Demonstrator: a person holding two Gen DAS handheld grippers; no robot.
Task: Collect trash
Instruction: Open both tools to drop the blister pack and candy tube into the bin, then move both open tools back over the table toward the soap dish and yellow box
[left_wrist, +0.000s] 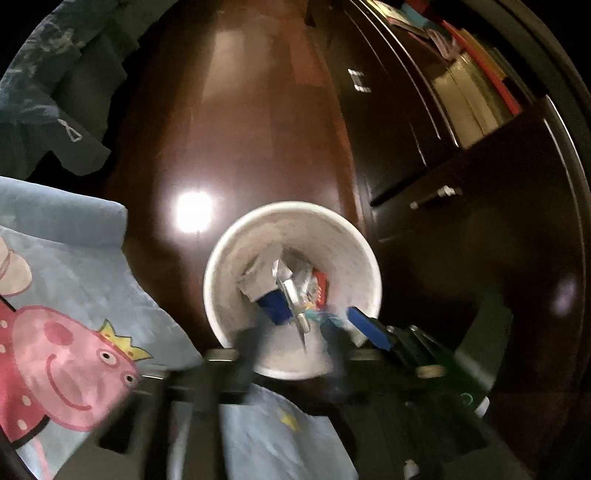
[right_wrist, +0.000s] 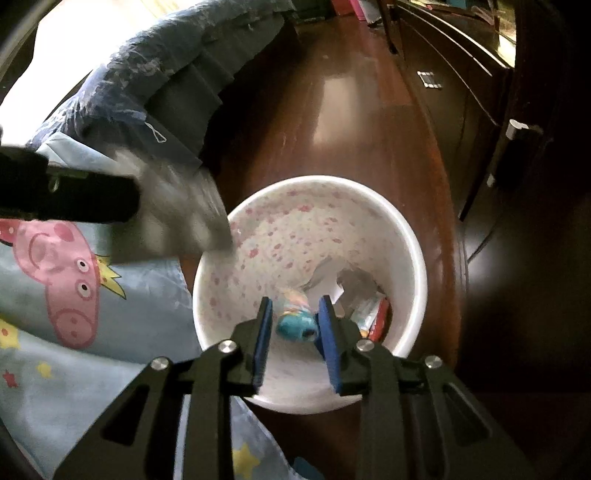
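A white waste bin (left_wrist: 291, 206) with pink speckles inside stands on the floor, seen from straight above. In it lie grey card (left_wrist: 258, 280), a silver wrapper (left_wrist: 295, 295), a blue piece and a red packet (left_wrist: 319, 291). My left gripper (left_wrist: 291, 339) hangs over the bin's near side, its blurred dark fingers (left_wrist: 247, 347) wide apart with nothing pressed between them. My right gripper (right_wrist: 295, 306) is over the bin (right_wrist: 419, 266), blue pads (right_wrist: 264, 332) apart. A teal wrapper (right_wrist: 299, 326) sits in the gap, loose. The left gripper (right_wrist: 74, 195) shows as a black body ending in a grey blur.
A light blue cartoon-pig blanket (left_wrist: 66, 295) on the bed's edge borders the bin on the left, with dark blue bedding (right_wrist: 147, 62) further back. A dark cabinet (left_wrist: 424, 184) with a shelf of books runs along the right. Glossy brown floor (left_wrist: 240, 129) stretches ahead.
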